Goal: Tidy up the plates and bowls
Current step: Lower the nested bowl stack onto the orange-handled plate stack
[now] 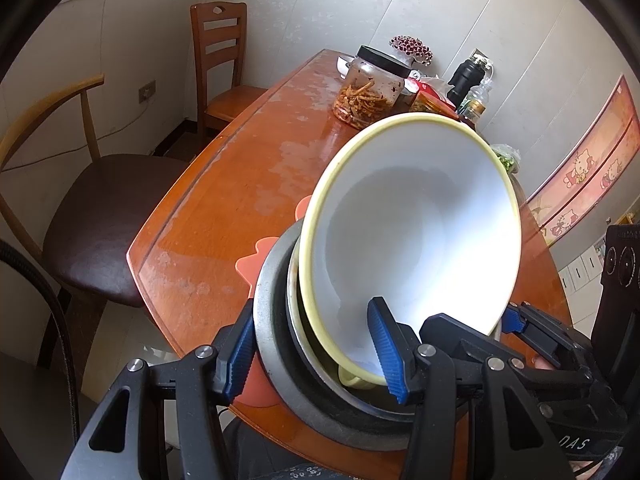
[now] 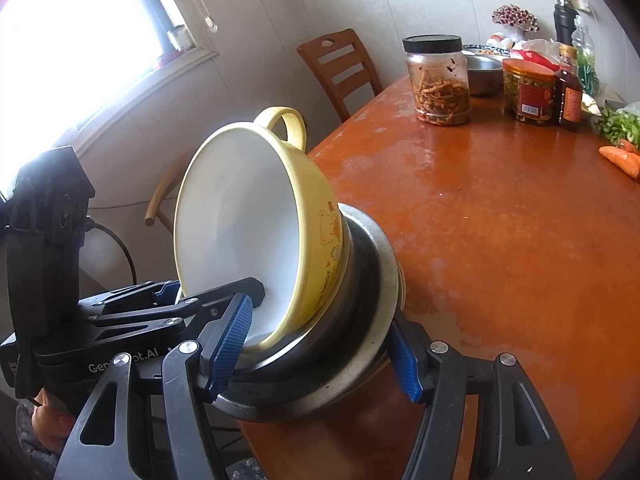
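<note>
Table (image 2: 500, 240) is carrying a steel bowl (image 2: 360, 364) at its near edge, the yellow bowl (image 2: 240, 224) tilting steeply inside it (nesting, I'd judge). Left tongs (image 1: 320, 356) are pinching the stacked rims together; right tongs (image 2: 320, 352) are clamping the same stack from the opposite side, probably steadying it while the yellow one settles.

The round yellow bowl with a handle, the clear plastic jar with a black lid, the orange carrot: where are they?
Yellow bowl (image 2: 320, 216): right wrist view, outer wall.
Plastic jar (image 2: 438, 80): right wrist view, side.
Carrot (image 2: 620, 160): right wrist view, body.
</note>
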### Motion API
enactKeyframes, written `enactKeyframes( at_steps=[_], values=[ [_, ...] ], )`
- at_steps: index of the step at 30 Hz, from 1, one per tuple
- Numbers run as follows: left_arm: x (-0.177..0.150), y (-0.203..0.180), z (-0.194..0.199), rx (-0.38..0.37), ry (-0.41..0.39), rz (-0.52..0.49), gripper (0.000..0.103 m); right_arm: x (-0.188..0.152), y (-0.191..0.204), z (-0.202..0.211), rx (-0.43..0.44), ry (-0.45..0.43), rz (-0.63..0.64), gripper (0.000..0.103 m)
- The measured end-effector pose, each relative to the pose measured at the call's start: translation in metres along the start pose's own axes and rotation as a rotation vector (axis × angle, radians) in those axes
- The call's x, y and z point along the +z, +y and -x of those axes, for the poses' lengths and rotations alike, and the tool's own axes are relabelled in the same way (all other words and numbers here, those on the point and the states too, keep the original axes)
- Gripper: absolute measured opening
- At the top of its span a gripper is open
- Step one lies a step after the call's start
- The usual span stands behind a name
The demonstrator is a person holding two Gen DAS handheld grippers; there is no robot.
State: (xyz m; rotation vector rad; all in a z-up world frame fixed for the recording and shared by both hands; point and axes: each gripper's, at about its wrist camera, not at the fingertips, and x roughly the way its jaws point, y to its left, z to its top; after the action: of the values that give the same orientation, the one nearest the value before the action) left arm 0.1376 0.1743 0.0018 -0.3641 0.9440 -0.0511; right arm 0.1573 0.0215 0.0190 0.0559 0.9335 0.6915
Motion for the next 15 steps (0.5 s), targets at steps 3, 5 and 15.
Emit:
enactKeyframes(
  at_steps=[3, 5, 15],
  values=[
    [0.0, 0.0, 0.0, 0.0, 0.001, 0.0, 0.054, 0.0, 0.0, 0.0, -0.001, -0.001, -0.001, 0.067],
    [0.0, 0.0, 0.0, 0.011, -0.003, -0.004, 0.054, 0.0, 0.0, 0.0, 0.0, -0.001, 0.0, 0.067],
    [0.001, 0.0, 0.012, 0.022, -0.041, -0.022, 0.055, 0.0, 0.002, 0.005, -0.001, -0.015, 0.012, 0.067]
  ],
)
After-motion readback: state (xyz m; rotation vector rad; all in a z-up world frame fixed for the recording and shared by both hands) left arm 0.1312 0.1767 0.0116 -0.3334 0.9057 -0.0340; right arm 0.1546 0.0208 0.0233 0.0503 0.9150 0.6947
